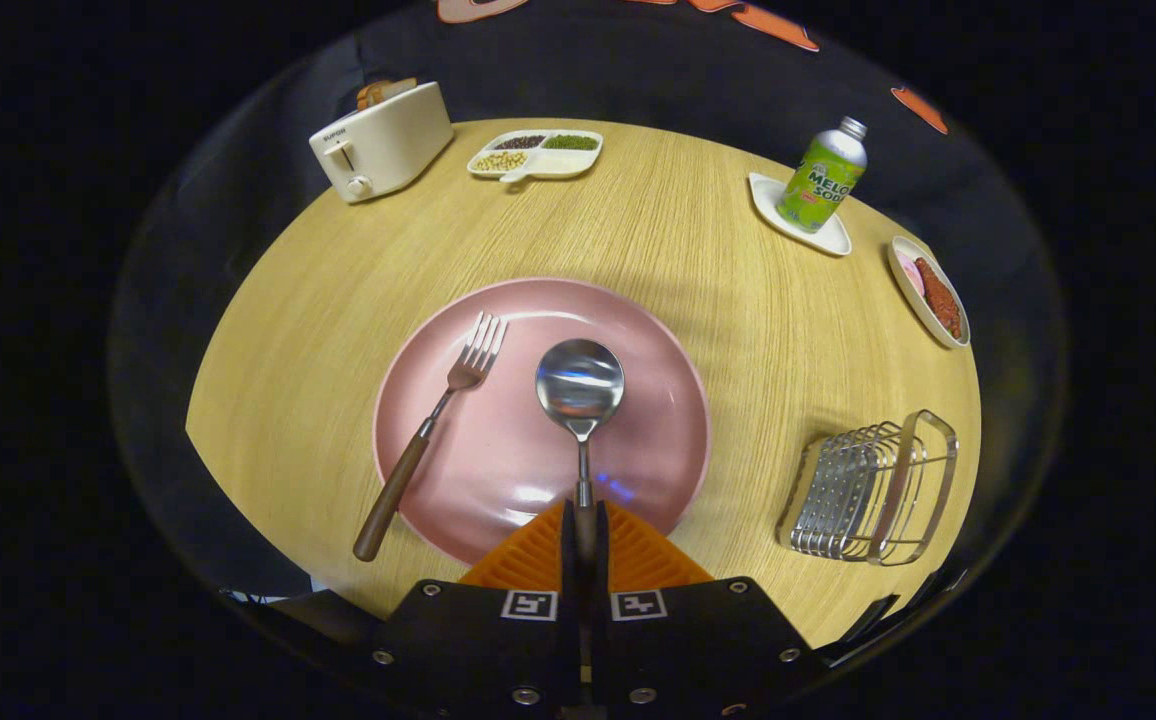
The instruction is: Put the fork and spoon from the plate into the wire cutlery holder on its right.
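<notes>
Claw (585, 525) clamps spoon (579, 385); its handle end hidden between fingers

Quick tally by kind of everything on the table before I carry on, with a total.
Cutlery: 2, the fork lying on the pink plate, the spoon held by its handle in the shut gripper.
Dishes: 4, pink plate, divided dish, coaster dish, small dish.
Wire cutlery holder: 1.
Toaster: 1.
Soda bottle: 1.
Total: 9.
</notes>
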Motion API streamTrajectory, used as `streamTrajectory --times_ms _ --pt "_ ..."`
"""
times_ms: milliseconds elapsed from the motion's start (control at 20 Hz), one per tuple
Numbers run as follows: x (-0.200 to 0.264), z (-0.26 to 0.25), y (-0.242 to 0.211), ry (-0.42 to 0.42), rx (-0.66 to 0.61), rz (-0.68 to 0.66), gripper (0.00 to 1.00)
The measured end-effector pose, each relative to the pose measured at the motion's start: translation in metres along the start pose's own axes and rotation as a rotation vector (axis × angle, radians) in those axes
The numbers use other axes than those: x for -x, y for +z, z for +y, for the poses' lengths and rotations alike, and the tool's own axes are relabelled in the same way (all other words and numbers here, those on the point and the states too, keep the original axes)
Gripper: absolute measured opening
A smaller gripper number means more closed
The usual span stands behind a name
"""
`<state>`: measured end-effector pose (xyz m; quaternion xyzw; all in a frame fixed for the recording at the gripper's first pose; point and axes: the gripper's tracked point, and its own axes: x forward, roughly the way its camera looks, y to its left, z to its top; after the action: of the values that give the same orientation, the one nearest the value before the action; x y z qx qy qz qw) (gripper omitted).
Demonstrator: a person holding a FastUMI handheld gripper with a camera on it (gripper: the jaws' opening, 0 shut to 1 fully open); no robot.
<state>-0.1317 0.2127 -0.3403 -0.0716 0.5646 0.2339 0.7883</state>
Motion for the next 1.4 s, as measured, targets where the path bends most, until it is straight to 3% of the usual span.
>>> streamTrajectory --times_ms 400,800,1400 --pt "0.082 -0.065 0.027 -0.09 -0.112 -0.14 0.05" --pt "0.112 -0.156 -0.006 -0.252 -0.268 -0.094 0.05" --pt "0.092 -0.166 -0.041 -0.215 -0.25 0.099 0.07"
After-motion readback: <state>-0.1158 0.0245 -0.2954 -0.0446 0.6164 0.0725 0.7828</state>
